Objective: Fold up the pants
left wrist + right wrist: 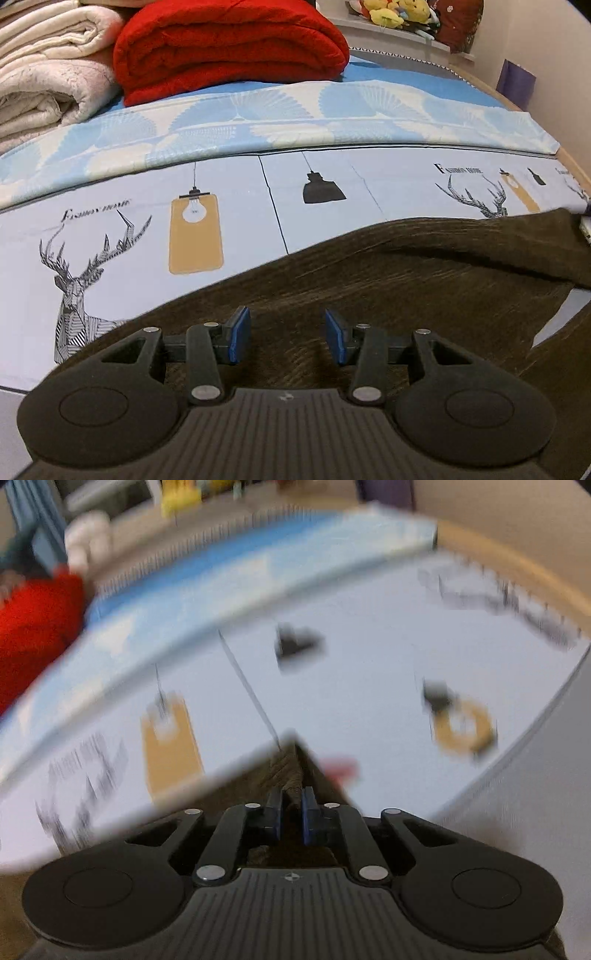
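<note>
Overhead, brown pants [388, 280] on printed bedsheet [332, 177].

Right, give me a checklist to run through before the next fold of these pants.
1. Right gripper pinching the pants: ok, jaws shut on a brown fold.
2. Left gripper gripping: not ok, jaws open over the cloth.
3. Pants lying flat: not ok, a ridge runs across them.
4. Bed sheet beyond the pants bare: ok.
5. Red blanket out of the way: ok.
6. Right view sharp: not ok, blurred.
</note>
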The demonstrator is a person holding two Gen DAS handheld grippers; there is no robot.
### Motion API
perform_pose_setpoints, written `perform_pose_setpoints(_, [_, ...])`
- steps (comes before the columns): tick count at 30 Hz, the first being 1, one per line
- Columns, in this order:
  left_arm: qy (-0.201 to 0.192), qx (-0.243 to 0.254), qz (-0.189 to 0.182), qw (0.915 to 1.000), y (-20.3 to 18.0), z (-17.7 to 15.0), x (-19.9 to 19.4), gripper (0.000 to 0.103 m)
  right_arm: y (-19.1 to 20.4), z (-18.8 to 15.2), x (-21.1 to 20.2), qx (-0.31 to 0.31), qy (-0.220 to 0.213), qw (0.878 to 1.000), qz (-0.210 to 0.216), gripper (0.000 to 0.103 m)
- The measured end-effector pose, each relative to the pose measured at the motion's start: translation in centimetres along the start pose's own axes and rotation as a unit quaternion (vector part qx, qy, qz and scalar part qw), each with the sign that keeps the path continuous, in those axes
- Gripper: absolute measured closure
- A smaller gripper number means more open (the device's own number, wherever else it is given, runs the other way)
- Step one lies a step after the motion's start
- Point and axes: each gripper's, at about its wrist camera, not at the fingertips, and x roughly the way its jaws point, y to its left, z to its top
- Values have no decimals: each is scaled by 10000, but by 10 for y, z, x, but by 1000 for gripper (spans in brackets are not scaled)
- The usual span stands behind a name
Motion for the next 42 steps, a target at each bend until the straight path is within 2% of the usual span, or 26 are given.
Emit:
perform_pose_setpoints(2, [-32,-35,-41,10000,1,4,2,55,17,26,-23,224,-861,9953,392,94])
perform_pose_setpoints(4, [-87,-115,-87,9999,0,10,2,55,35,46,-39,471,-1480,9839,879,92])
perform_pose_setpoints(5, [-118,-144,-123,9998,-1,12,1,55,45,52,-42,511,-1678,9801,930,85])
perform_pose_setpoints(6, [-143,-158,-159,9996,-3,14,0,55,55,56,-42,531,-1739,9802,779,77])
perform_pose_setpoints(7, [-162,-142,-177,9996,-5,15,0,55,60,56,-40,535,-1699,9823,577,59])
perform_pose_setpoints(8, [-176,-104,-173,9996,-6,15,-1,55,61,52,-39,595,-1679,9832,388,55])
perform_pose_setpoints(11, [-194,-30,-72,9998,-1,14,-3,54,42,37,-30,983,-1500,9838,-10,55])
perform_pose_setpoints(14, [-137,-245,133,9995,16,11,-4,54,12,17,-17,1248,-986,9860,-509,55])
perform_pose_setpoints(17, [-66,-504,539,9973,38,7,-4,53,-16,-6,-5,1710,-313,9771,-1228,52])
perform_pose_setpoints(18, [-27,-617,685,9957,46,5,-4,50,-24,-14,1,1883,-85,9737,-1280,52])
perform_pose_setpoints(21, [261,-1223,1203,9848,79,-1,-5,48,-37,-29,14,2220,286,9694,-1010,51])
perform_pose_setpoints(24, [381,-1994,1365,9696,111,-9,-13,48,-30,-32,17,1963,244,9745,-1056,51])
perform_pose_setpoints(25, [367,-2122,1373,9668,118,-10,-16,48,-26,-30,18,1838,251,9768,-1070,59])
perform_pose_setpoints(26, [340,-2179,1399,9653,123,-11,-20,48,-22,-30,18,1729,203,9788,-1078,76])
perform_pose_setpoints(27, [302,-2188,1438,9646,125,-10,-23,48,-21,-30,19,1684,172,9795,-1088,76])
perform_pose_setpoints(29, [235,-2172,1468,9647,124,-9,-28,48,-22,-28,16,1880,108,9763,-1067,84])
perform_pose_setpoints(32, [227,-2112,1339,9680,121,-7,-27,48,-26,-20,-6,2346,-96,9686,-812,85])
perform_pose_setpoints(36, [223,-1873,1212,9745,109,-5,-25,48,-34,-13,-29,2326,-475,9683,-778,86])
perform_pose_setpoints(38, [200,-1815,1063,9774,106,-5,-26,48,-53,-19,-33,2589,-500,9574,-1174,87])
perform_pose_setpoints(40, [210,-1772,949,9794,106,-6,-27,48,-77,-28,-36,2927,-511,9395,-1703,86])
perform_pose_setpoints(42, [250,-1747,908,9801,107,-8,-26,48,-97,-39,-38,3226,-346,9214,-2139,85])
